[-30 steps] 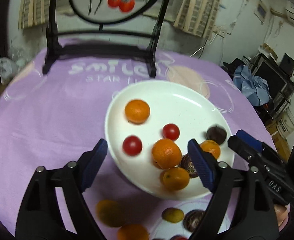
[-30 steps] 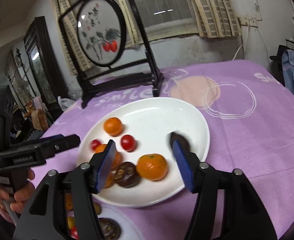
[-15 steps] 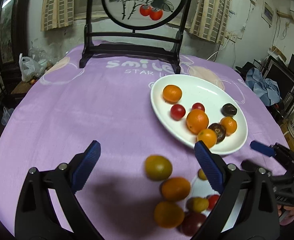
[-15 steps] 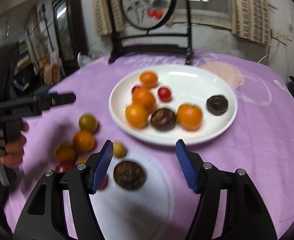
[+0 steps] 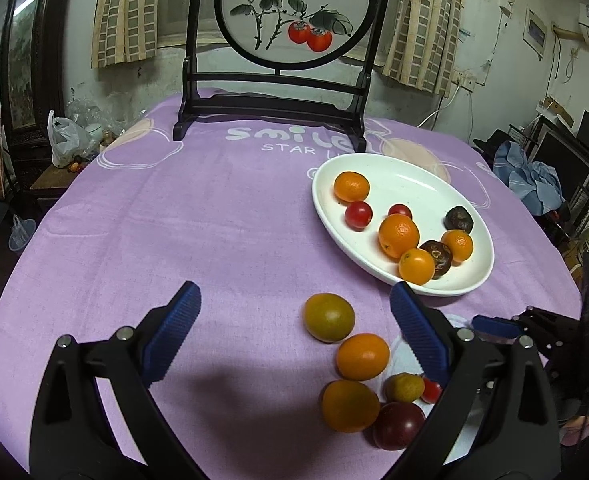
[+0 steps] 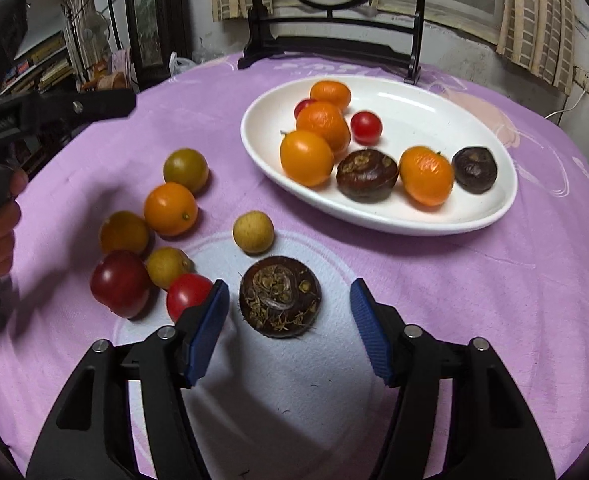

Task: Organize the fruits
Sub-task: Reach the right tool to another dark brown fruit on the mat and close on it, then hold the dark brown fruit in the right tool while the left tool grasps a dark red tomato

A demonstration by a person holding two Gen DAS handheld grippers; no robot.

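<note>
A white oval plate (image 5: pixel 414 176) (image 6: pixel 422 92) holds several oranges, cherry tomatoes and dark water chestnuts. Loose fruit lies on the purple cloth near me: a greenish orange (image 5: pixel 329 317) (image 6: pixel 185 169), oranges (image 5: pixel 362 356) (image 6: pixel 170 209), a dark red plum (image 5: pixel 398 424) (image 6: pixel 120 283), pale longans (image 6: pixel 253 232) and a cherry tomato (image 6: pixel 188 294). A dark water chestnut (image 6: pixel 280 296) lies just ahead of my right gripper (image 6: pixel 290 312), which is open and empty. My left gripper (image 5: pixel 294 320) is open and empty, above the cloth left of the loose fruit.
A black stand with a round painted screen (image 5: pixel 290 12) stands at the table's far side behind the plate. The right gripper shows at the right edge of the left wrist view (image 5: pixel 494 326). Room clutter surrounds the table.
Both grippers have pulled back from above the plate toward the near side of the table. The loose fruit pile has come into view. Both stay open.
</note>
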